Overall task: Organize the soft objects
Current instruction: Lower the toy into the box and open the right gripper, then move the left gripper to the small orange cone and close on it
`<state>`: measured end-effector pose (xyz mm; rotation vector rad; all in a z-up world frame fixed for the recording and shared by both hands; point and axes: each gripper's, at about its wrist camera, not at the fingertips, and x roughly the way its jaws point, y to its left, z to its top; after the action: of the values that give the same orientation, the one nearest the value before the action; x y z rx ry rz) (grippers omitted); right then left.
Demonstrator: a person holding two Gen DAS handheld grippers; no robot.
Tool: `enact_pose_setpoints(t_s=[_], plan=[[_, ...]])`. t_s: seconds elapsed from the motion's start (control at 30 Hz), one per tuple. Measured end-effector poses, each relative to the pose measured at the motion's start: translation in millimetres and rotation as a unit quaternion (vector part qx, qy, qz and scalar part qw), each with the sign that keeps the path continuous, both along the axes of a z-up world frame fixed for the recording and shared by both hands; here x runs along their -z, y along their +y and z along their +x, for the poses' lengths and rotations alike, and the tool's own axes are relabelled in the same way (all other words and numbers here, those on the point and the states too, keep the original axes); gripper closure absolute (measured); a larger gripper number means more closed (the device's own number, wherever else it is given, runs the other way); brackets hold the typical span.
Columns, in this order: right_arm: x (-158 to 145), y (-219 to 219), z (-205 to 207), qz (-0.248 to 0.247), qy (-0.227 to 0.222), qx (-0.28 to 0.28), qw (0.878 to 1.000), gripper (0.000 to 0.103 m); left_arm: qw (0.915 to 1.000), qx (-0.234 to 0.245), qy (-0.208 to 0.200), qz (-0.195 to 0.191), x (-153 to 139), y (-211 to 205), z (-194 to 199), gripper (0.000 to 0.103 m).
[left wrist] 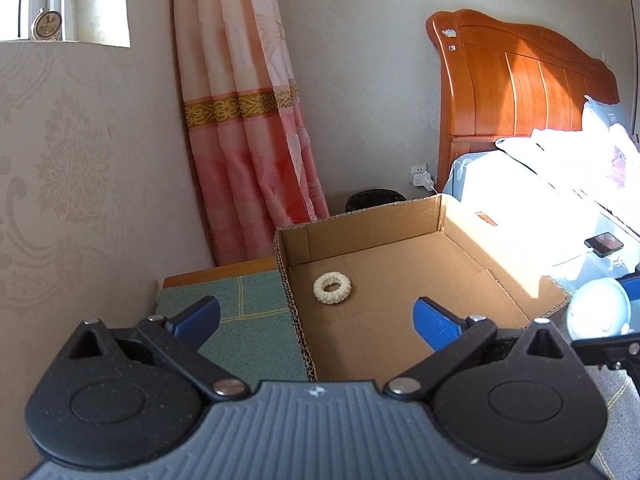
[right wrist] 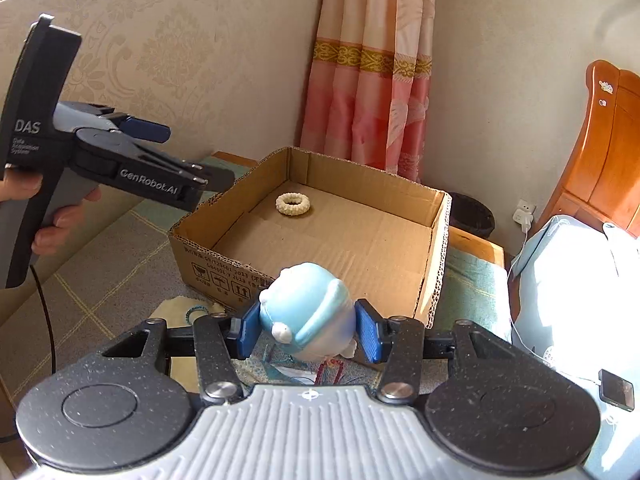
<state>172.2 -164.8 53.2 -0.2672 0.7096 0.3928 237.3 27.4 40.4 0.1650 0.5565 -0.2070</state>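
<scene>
A cream ring-shaped scrunchie (left wrist: 332, 288) lies on the floor of an open cardboard box (left wrist: 472, 220), near its far left corner; the right wrist view shows the scrunchie (right wrist: 293, 204) in the box (right wrist: 200, 236) too. My left gripper (left wrist: 318, 316) is wide open above the box's near left wall, with nothing between its blue fingers (left wrist: 434, 322). My right gripper (right wrist: 308, 330) is shut on a pale blue plush toy (right wrist: 308, 312), held just in front of the box. The plush toy (left wrist: 596, 308) also shows at the right edge of the left wrist view. A hand (right wrist: 60, 216) carries the left gripper (right wrist: 176, 160).
The box sits on a green checked cloth (left wrist: 240, 308) over a wooden surface. A pink curtain (left wrist: 244, 128) hangs behind, with a dark bin (right wrist: 472, 212) by the wall. A bed (left wrist: 540, 184) with a wooden headboard (left wrist: 520, 80) and a phone (left wrist: 604, 243) lies right. Small items (right wrist: 200, 314) lie under the right gripper.
</scene>
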Motion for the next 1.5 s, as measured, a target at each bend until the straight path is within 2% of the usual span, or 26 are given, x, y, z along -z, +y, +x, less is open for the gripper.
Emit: enact_pose_setpoints(t_s=[0.17,0.33,0.43,0.47,0.5,0.57,0.67,1.03,1.33,1.5], plan=[[-11.8,5.8,43.4,0.001,0.003,0.010,1.000,0.048,0.9988,-0.048,-0.006,-0.013,7.2,20.7,-45.2,0.001],[-0.8,16.4,105.9,-0.002,0.027,0.030,0.999,0.048,0.9959,-0.088,-0.002,-0.023,23.7,36.7,-73.4,0.001],[4.7,21.2,137.5,0.008,0.032,0.047,0.998,0.046,0.9950,-0.093,0.013,-0.034,34.0,43.6,-83.1,0.001],[5.3,22.3,144.9,0.009,0.028,0.051,0.998,0.036,0.9951,-0.091,0.019,-0.034,36.8,44.4,-85.0,0.001],[5.9,23.7,151.7,0.006,0.026,0.063,0.998,0.021,0.9952,-0.090,0.023,-0.031,39.0,43.9,-86.2,0.001],[5.2,24.4,155.6,0.004,0.021,0.077,0.997,0.006,0.9959,-0.085,0.025,-0.019,41.7,40.5,-89.7,0.001],[1.1,21.4,145.2,0.011,0.013,0.076,0.997,0.000,0.9978,-0.060,0.026,-0.013,42.3,35.0,-94.4,0.001],[6.8,0.8,70.7,0.002,0.032,0.087,0.996,0.000,0.9995,-0.006,0.026,-0.019,43.1,16.9,-115.7,0.001],[55.7,-30.5,3.4,-0.004,0.072,0.163,0.984,0.000,0.9990,0.025,0.037,-0.003,51.6,2.8,-130.7,0.001],[76.4,-38.1,-31.6,-0.007,0.081,0.176,0.981,0.000,0.9962,0.069,0.053,0.011,60.5,-9.3,-140.1,0.001]])
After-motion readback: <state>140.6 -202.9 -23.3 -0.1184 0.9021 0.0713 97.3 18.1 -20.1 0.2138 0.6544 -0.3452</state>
